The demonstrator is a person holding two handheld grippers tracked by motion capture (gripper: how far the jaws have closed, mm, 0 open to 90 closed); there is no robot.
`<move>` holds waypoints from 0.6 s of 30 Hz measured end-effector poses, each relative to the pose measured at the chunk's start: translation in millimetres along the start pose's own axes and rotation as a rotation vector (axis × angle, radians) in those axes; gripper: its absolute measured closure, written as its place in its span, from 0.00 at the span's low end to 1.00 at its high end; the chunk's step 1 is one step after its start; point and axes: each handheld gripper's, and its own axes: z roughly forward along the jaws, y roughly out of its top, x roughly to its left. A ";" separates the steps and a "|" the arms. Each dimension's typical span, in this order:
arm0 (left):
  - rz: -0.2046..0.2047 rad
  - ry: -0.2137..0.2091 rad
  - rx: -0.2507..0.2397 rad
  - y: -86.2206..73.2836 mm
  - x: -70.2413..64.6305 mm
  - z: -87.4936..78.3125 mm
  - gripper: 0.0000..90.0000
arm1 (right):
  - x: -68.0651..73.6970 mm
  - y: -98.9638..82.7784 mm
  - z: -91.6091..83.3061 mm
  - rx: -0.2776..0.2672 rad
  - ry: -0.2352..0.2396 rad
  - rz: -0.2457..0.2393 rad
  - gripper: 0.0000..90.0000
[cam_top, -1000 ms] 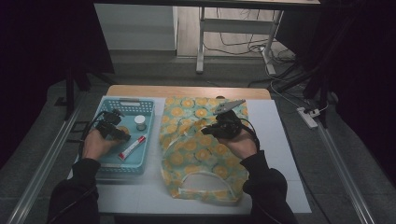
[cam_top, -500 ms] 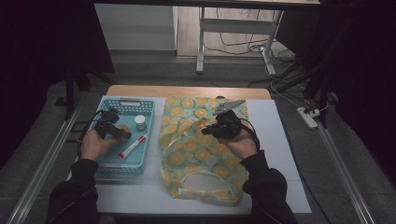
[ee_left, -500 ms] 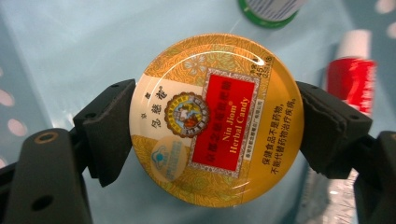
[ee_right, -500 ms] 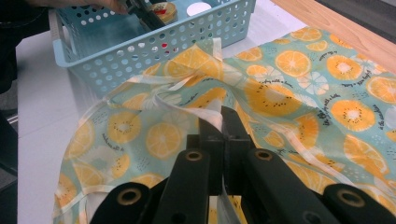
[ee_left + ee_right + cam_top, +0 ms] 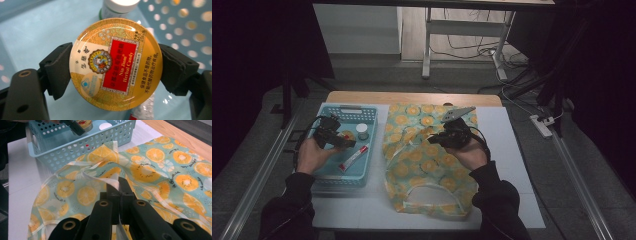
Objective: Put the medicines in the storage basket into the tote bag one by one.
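On the white table [image 5: 512, 150], my left hand-held gripper [image 5: 110, 70] clamps the round candy tin [image 5: 115, 65] above the blue basket [image 5: 362, 111], left of frame; my right hand-held gripper [image 5: 117, 185], jaws together, seemingly pinches the orange-print bag [image 5: 427, 165] mid-frame.

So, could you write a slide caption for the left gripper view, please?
Left gripper fingers clamp a round herbal candy tin above the blue basket.
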 end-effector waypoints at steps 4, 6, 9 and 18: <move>0.020 -0.011 -0.021 -1.2 -6.4 -6.2 0.23 | -0.1 0.1 -0.4 -0.004 -0.002 -0.003 1.00; 0.024 -0.017 -0.034 -2.3 -10.3 -9.5 0.23 | 0.0 0.1 -0.4 -0.006 -0.002 -0.003 1.00; 0.040 -0.031 -0.048 -4.2 -14.9 -14.6 0.23 | 0.1 0.2 -0.3 -0.008 -0.002 -0.004 1.00; 0.077 -0.048 -0.072 -9.3 -28.5 -25.4 0.23 | 0.4 0.1 -0.2 -0.006 -0.006 -0.005 1.00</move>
